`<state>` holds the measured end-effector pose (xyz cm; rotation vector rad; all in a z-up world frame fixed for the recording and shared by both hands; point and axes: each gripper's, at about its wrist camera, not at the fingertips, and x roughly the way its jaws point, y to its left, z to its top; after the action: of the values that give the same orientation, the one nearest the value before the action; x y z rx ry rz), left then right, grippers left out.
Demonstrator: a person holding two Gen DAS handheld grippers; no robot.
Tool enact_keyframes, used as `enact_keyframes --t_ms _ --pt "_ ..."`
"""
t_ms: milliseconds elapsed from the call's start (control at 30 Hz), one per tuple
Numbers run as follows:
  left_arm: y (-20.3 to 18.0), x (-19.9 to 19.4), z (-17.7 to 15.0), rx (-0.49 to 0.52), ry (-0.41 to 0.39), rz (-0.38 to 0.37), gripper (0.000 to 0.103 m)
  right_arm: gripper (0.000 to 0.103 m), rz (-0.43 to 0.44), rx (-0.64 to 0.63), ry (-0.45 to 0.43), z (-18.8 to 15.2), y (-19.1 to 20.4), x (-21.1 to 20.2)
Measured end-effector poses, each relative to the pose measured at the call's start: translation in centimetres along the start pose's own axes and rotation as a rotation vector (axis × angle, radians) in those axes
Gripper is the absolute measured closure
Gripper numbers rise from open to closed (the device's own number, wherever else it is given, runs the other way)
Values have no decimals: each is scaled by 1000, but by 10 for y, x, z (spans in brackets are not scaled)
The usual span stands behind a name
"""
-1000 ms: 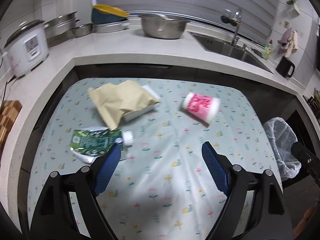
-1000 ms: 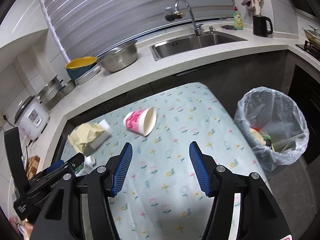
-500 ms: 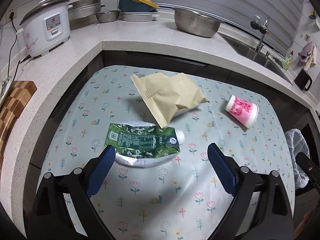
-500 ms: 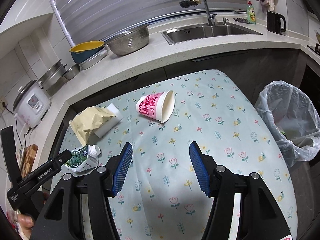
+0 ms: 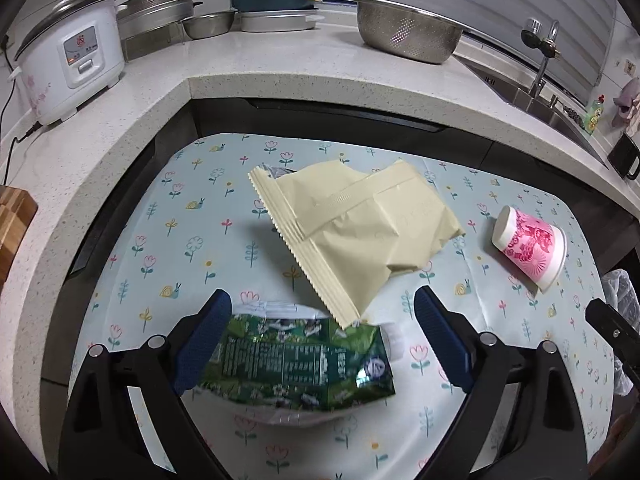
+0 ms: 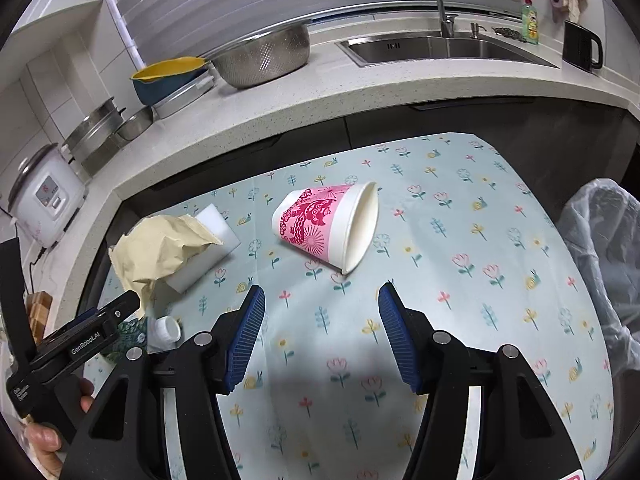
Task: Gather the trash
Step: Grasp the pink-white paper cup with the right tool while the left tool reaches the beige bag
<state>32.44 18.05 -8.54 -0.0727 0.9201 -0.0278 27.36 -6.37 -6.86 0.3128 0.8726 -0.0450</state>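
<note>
A crushed green carton (image 5: 296,364) with a white cap lies on the flowered tablecloth (image 5: 192,240). It sits between the jaws of my left gripper (image 5: 322,300), which are wide and closing slightly; the right pad stands clear of it. A beige paper bag (image 5: 360,220) lies just beyond, overlapping the carton's far edge. A pink and white paper cup (image 6: 324,224) lies on its side, mouth to the right, just ahead of my right gripper (image 6: 322,292). That gripper is open and holds nothing.
A white sponge block (image 6: 212,240) lies half under the beige bag. A bin lined with a clear bag (image 6: 600,248) stands off the table's right edge. The counter behind holds a rice cooker (image 5: 68,60), a steel colander (image 5: 408,36) and a sink (image 6: 440,48).
Both grippers have come forward and down toward the table. The green carton now lies between the left jaws, and the pink cup is closer to the right gripper.
</note>
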Motion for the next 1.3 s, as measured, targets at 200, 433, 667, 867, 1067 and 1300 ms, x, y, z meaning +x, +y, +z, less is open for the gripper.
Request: enact_keyframes --t_ms 200,433,667,867,1067,1300 --pt "-1 16 6 11 24 -20 45 45 -16 17 10 13 -4 34" --pt "-3 22 5 37 42 -45 97 45 -9 14 34 23 -6 64" --pt "-10 11 3 57 14 -47 103 80 15 -16 59 21 2 74" --pt "-18 -3 3 69 -9 -56 103 100 51 -9 48 19 0 59" --pt "-24 -22 -1 69 -23 -77 103 100 76 -11 7 17 -2 24" --pt "-30 -30 -2 86 -32 -90 98 100 90 -15 -15 16 -5 -1"
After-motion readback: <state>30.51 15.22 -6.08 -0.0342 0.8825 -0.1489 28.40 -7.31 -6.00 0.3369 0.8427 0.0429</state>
